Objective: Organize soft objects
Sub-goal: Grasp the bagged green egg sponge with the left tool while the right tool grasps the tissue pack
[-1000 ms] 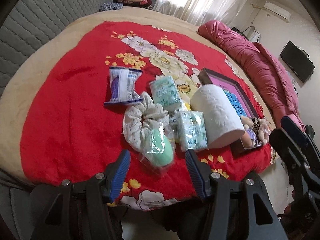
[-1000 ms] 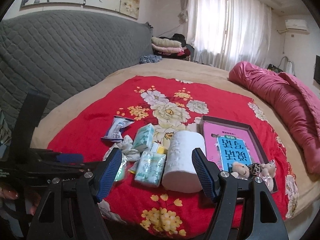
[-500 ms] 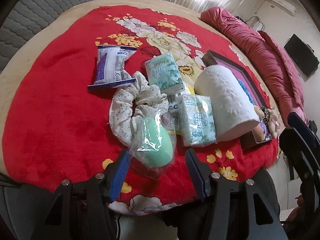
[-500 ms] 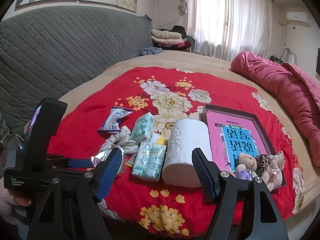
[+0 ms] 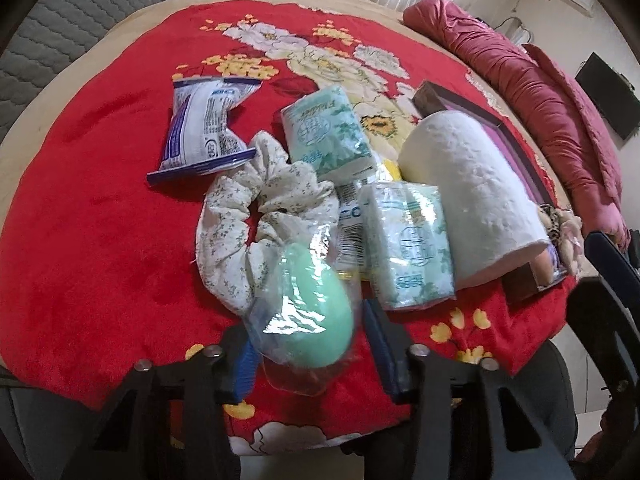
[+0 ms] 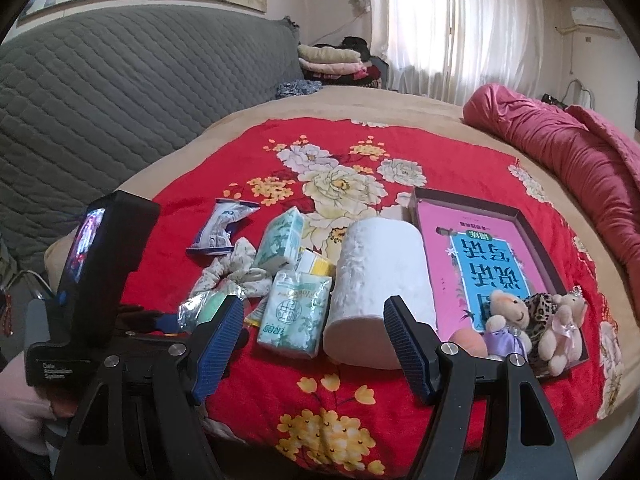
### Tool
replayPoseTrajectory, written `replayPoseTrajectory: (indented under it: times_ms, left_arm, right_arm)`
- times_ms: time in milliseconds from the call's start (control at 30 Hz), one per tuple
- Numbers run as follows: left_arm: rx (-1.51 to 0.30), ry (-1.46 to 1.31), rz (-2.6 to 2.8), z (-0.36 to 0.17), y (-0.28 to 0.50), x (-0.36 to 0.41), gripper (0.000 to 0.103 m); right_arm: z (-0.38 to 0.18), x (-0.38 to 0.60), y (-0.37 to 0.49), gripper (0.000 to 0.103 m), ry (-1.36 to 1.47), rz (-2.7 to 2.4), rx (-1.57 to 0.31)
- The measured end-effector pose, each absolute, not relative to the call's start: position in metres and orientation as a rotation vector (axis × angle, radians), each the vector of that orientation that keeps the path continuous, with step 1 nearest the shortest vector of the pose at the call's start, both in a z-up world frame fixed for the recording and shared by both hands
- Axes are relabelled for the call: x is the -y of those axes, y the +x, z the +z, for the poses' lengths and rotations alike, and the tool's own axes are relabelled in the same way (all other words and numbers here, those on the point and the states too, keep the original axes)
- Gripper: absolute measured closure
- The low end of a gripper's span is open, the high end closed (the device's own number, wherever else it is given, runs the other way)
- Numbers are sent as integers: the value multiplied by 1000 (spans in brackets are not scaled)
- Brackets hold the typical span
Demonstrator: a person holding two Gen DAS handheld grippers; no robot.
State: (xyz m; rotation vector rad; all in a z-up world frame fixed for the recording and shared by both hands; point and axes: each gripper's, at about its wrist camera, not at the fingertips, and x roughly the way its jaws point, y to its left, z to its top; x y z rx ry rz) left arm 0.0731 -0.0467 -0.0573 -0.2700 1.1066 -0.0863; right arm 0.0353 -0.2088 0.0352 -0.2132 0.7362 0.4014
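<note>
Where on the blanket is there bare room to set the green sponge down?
Bare red blanket lies left of the floral scrunchie and below the blue-white packet; also beyond the tissue pack. Crowded between scrunchie and paper roll.

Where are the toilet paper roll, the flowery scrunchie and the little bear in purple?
toilet paper roll (image 6: 380, 280), right wrist view, on its embossed side.
scrunchie (image 5: 228, 236), left wrist view, on its left fabric loop.
teddy bear (image 6: 506, 316), right wrist view, on its face.
</note>
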Motion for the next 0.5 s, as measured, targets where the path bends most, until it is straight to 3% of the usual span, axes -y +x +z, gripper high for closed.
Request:
replayPoseTrajectory:
  times_ms: [500]
  left_arm:
    - [-1083,-342,-133,-50,57,20,61]
  right_arm:
    - [14,189,48,29,-215,430,-811]
